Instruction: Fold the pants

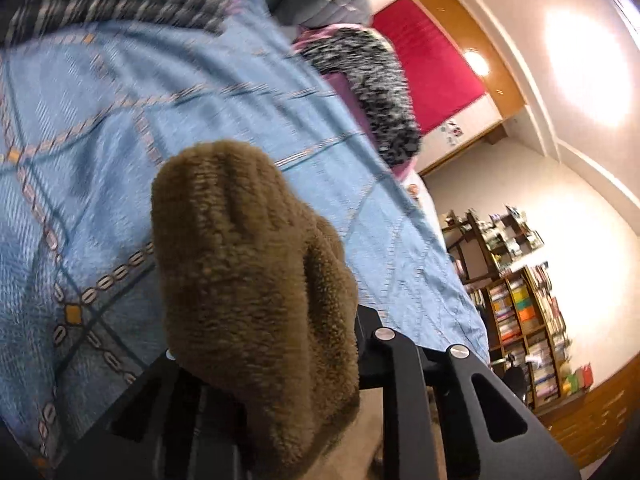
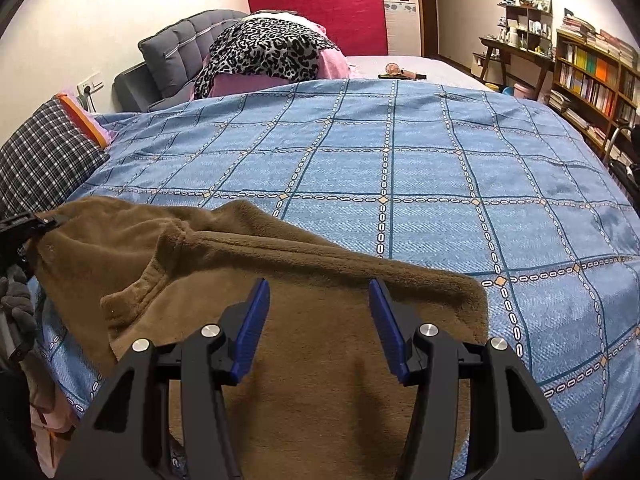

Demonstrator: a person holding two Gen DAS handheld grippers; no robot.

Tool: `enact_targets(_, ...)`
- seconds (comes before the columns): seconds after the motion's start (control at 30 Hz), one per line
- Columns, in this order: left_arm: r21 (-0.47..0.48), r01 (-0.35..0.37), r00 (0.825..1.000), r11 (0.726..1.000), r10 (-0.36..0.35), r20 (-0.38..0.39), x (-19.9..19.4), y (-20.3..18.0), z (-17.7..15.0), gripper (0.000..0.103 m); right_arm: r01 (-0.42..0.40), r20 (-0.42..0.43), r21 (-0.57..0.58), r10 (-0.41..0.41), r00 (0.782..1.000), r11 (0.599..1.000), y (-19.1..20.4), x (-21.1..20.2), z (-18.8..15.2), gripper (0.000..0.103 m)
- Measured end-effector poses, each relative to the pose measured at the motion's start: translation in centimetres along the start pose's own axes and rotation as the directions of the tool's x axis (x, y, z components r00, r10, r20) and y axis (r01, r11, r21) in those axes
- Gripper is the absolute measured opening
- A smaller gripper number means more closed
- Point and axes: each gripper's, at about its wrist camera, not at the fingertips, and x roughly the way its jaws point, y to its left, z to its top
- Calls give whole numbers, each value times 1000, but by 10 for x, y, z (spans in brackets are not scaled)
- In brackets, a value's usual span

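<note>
The brown fleece pants [image 2: 304, 320] lie on the blue patterned bedspread [image 2: 400, 160] at the near edge. My right gripper [image 2: 318, 292] is open, its blue pads [image 2: 252, 328] hovering just above the pants' near part. My left gripper [image 1: 256, 360] is shut on a bunched end of the pants [image 1: 248, 280], lifted above the bed; the fabric hides its fingertips. In the right wrist view the left gripper [image 2: 24, 228] shows at the far left, holding the pants' raised left end.
A plaid pillow [image 2: 44, 164] lies at the left. A leopard-print cloth [image 2: 268, 48] on pink bedding and a grey cushion [image 2: 180, 52] are at the back. Bookshelves [image 2: 592, 72] stand at the right. Small items [image 2: 400, 72] sit at the far bed edge.
</note>
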Motion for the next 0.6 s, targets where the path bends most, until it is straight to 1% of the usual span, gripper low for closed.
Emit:
enact_targets(0.17,95,70,997,993,-71,8,-15,-47,-7,19,-8,4,25,8,1000,1000,-8,-2,-5,53)
enact_targets(0.3,171,121,993,978,-122,-5,-24,-88,-18,19,-18,13,56,17,1000,998,-19,-6,-9,53)
enact_targets(0.37,216,153,988,964,-152,-21,-27,-113,-27,19,-22,18,72,21,1000,997,-26,-9,-12,53)
enact_targets(0.5,294,196,981,935,-188,-56,-28,-157,-48,19,-31,29,107,28,999,994,-40,-13,-19,53)
enact_targets(0.6,355,227,974,907,-207,-93,-27,-191,-71,19,-33,39,131,29,999,991,-50,-18,-24,53)
